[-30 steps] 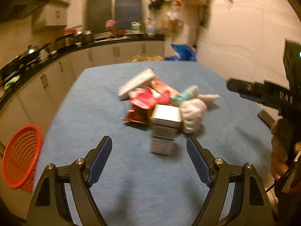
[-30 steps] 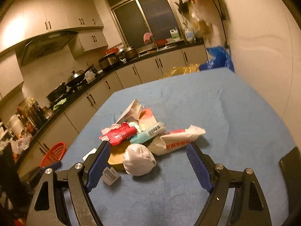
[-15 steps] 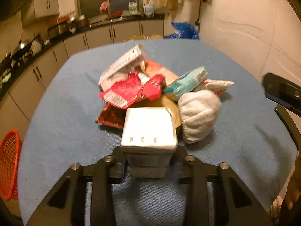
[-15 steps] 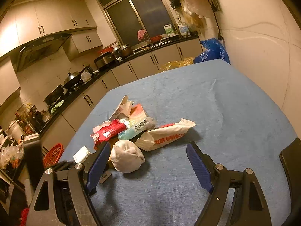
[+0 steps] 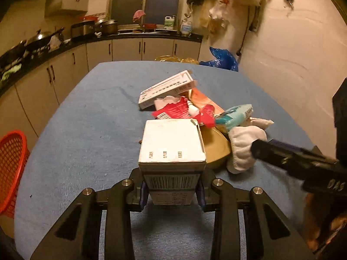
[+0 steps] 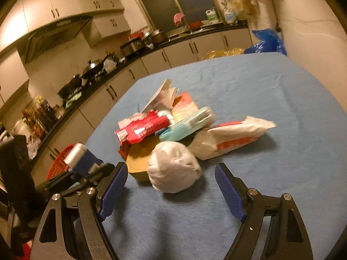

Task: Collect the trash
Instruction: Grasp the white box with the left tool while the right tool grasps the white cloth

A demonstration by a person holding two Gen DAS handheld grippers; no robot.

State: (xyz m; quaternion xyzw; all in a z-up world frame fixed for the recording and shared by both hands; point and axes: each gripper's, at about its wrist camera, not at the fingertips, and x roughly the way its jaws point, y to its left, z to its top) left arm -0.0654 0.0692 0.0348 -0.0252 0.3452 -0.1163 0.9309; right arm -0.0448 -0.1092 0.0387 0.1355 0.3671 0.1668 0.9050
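Observation:
A pile of trash lies on the blue table [image 5: 86,130]: a long white carton [image 5: 167,87], red wrappers [image 5: 177,111], a teal packet [image 5: 235,113], a brown round lid [image 5: 216,149] and a white crumpled ball [image 5: 243,149]. My left gripper [image 5: 171,191] is shut on a small white box [image 5: 172,149] with a barcode, at the near side of the pile. My right gripper [image 6: 171,191] stands open just short of the white ball [image 6: 173,166], which lies ahead between its fingers. A white and red bag [image 6: 234,136] lies right of the ball.
A red mesh basket [image 5: 10,169] stands on the floor off the table's left edge. Kitchen cabinets and a cluttered counter [image 5: 65,41] run along the left and back. A blue plastic bag [image 5: 221,59] sits beyond the table's far end by the right wall.
My left gripper moved up to the white box and shut on it. My right gripper came down and closer to the white ball, staying open.

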